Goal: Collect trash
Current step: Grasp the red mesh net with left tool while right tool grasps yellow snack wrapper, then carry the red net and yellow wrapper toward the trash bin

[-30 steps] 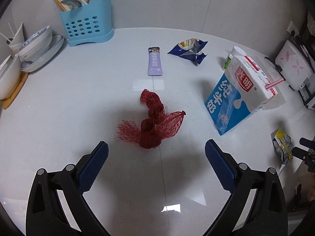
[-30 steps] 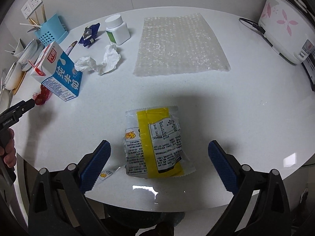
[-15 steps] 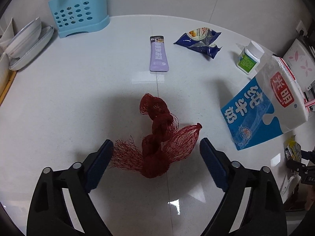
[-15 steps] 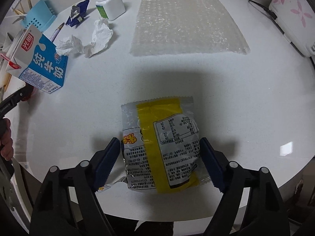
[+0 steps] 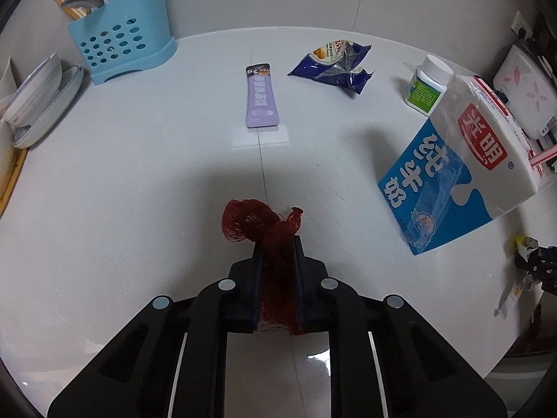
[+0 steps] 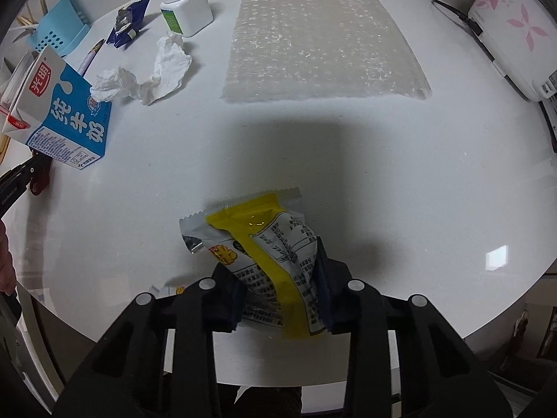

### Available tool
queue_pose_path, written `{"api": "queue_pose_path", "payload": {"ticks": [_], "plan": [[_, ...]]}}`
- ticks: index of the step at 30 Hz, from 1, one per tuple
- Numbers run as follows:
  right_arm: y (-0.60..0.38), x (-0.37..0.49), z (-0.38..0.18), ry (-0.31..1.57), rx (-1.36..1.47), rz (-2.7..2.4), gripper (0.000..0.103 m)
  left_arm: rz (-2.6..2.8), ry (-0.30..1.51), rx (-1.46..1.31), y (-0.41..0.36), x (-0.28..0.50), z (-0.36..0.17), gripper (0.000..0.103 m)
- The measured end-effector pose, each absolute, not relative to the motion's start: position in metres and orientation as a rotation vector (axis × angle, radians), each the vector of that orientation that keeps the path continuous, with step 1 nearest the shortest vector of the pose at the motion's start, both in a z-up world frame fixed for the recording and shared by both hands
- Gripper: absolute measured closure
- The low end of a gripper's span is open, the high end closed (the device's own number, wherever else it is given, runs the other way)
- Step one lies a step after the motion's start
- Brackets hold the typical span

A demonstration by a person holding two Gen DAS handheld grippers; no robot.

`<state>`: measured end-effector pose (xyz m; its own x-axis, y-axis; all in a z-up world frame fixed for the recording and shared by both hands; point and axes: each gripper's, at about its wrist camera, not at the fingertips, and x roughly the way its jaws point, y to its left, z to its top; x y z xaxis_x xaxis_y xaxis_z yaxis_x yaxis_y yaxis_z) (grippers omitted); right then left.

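Note:
My left gripper (image 5: 276, 244) is shut on a red mesh net bag (image 5: 259, 224), bunched between its pads just above the white table. My right gripper (image 6: 275, 271) is shut on a yellow and silver snack wrapper (image 6: 261, 240), crumpled between the fingers near the table's front edge. Other trash lies around: a blue and white milk carton (image 5: 449, 174) also in the right wrist view (image 6: 61, 115), a purple sachet (image 5: 261, 99), a blue snack wrapper (image 5: 336, 62), a crumpled white tissue (image 6: 153, 73) and a bubble wrap sheet (image 6: 320, 35).
A white pill bottle (image 5: 426, 85) stands behind the carton. A blue utensil holder (image 5: 120, 48) and stacked dishes (image 5: 38, 94) are at the back left. A white rice cooker (image 6: 515, 24) with its cord sits at the far right.
Both grippers moved down and forward over their items, then closed: the left on the red net bag, the right on the yellow snack wrapper, which crumpled.

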<state>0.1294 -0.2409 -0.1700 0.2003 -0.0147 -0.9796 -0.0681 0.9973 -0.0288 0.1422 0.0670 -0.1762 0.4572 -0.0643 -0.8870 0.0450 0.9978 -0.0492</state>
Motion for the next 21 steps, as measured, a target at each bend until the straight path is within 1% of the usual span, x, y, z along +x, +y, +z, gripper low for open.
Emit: {"api": "queue_pose_path", "payload": {"ticks": [4,12,21], "plan": [[-0.238,0.131,-0.17,1.356,-0.072,0.034,0.074,-0.081,1.081,-0.014,0.063,0.134,-0.172,0.089],[-0.244,0.115,-0.168,1.326,-0.049,0.039,0.074,-0.099,1.061,-0.032,0.056,0.119,-0.159,0.089],[-0.249,0.101,-0.149,1.275,-0.037,0.066,0.074,-0.092,1.045,-0.039,0.046,0.102,-0.145,0.089]]}}
